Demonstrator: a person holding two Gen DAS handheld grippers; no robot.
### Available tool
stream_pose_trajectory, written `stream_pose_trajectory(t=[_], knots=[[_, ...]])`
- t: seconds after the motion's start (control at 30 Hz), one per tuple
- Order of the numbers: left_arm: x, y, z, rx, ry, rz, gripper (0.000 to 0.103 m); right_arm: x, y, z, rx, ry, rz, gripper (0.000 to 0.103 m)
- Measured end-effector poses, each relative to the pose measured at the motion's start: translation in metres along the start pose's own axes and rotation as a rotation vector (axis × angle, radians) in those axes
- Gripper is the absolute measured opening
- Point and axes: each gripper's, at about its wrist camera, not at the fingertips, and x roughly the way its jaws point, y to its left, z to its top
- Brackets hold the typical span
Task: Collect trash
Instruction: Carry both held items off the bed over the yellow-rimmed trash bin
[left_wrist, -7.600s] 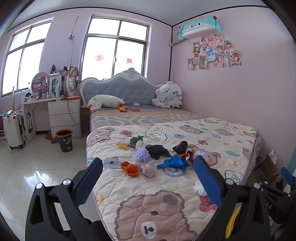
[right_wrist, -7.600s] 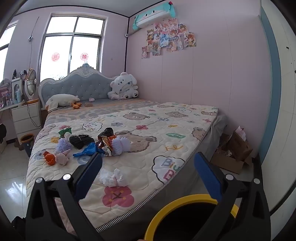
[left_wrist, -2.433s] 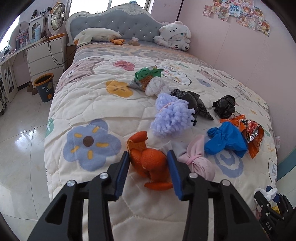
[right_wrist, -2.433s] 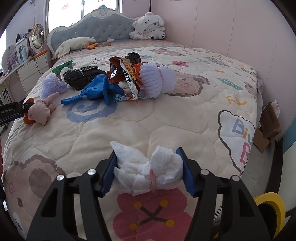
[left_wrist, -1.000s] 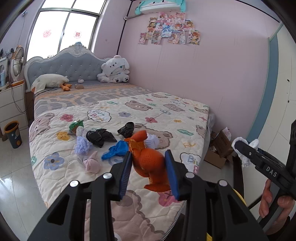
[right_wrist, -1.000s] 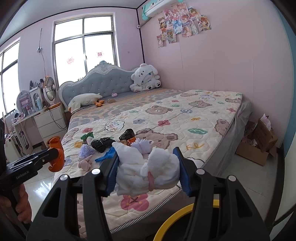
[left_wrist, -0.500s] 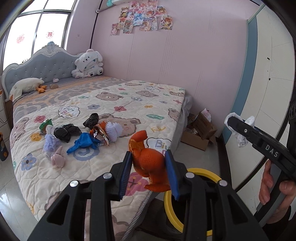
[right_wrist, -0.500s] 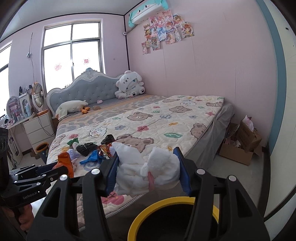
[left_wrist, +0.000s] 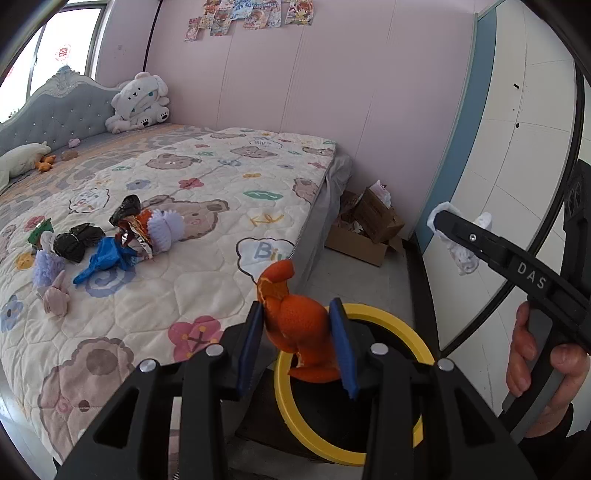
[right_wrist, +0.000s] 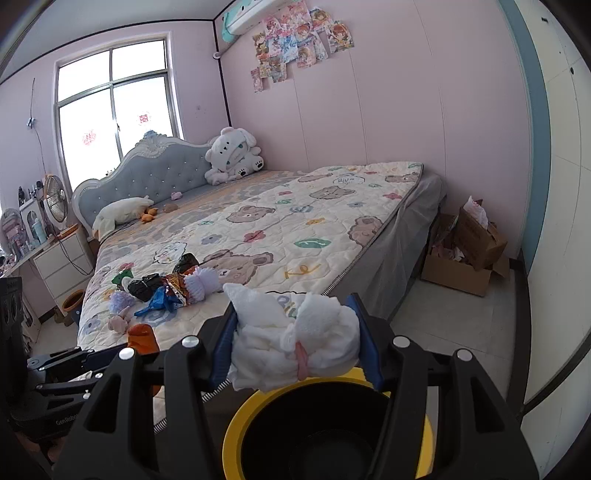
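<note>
Gripping orange peel (left_wrist: 295, 325) and white wad (right_wrist: 295, 339), both claws above yellow-rimmed bin (right_wrist: 236, 435).

Daylight floods in thru the window (right_wrist: 114, 107), panes pretty much blown out white. Room's bright, even, shadows soft. Heavy fisheye warp w/ black vignette at corners, wall lines bow. Center's sharp, no real motion blur; edges go a bit soft.
</note>
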Motion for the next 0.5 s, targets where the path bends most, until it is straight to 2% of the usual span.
stream_pose_trajectory(t=[0.5], knots=[[0.046,-0.026,-0.027,0.026,0.149,-0.078,0.035,0.019,-0.042,-0.028,0.099,0.095,-0.005,0.054]])
